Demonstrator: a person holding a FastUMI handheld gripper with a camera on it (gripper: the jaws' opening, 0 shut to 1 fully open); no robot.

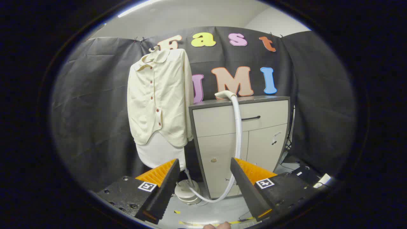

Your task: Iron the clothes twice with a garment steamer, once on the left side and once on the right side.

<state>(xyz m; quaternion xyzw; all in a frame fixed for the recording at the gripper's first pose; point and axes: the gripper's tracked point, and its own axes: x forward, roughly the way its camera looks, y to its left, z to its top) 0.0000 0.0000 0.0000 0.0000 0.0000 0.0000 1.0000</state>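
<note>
Tongs (203, 187) are spread wide with nothing in them, well back from everything. The cream shirt (159, 95) hangs on its ironing board (159, 152) beyond the left finger, and the steamer head (225, 94) rests on the cabinet (241, 140) just beside it, its white hose (237, 133) looping down to the base (187, 192) on the floor between the fingers.

black cloth wall (95, 95), beige cabinet (241, 140) w/ drawer, grey floor (219, 211), ceiling striplight (136, 7)

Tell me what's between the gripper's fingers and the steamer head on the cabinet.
In the gripper view, the open gripper has only the white steamer hose ahead, climbing the beige cabinet to the white steamer head.
</note>
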